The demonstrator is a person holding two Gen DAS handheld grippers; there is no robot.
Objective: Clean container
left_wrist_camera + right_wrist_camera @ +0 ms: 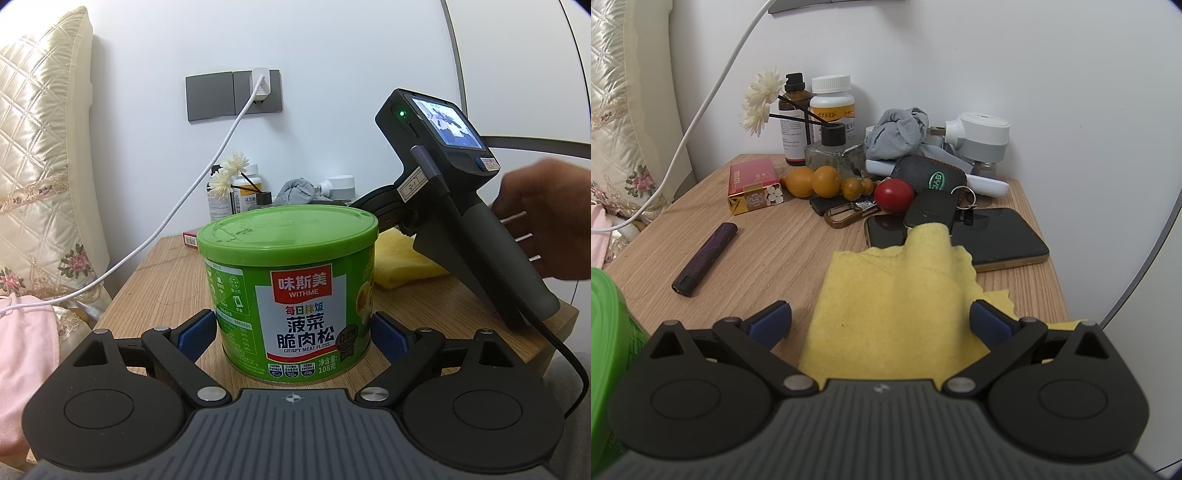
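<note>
The round green tin with its green plastic lid (291, 291) stands upright on the wooden counter (166, 280), dead ahead of my left gripper (294, 332). Its blue-padded fingers (197, 330) are spread wide, one on each side of the tin's lower wall; I cannot tell whether they touch it. My right gripper (880, 320) also has its fingers spread, straddling the rumpled yellow cloth (894, 295) that lies flat on the counter just right of the tin, one corner lapping a black phone (993, 236). Neither holds anything. The left is nearer the tin, so I judge it should steady it while the right pinches the cloth.
</note>
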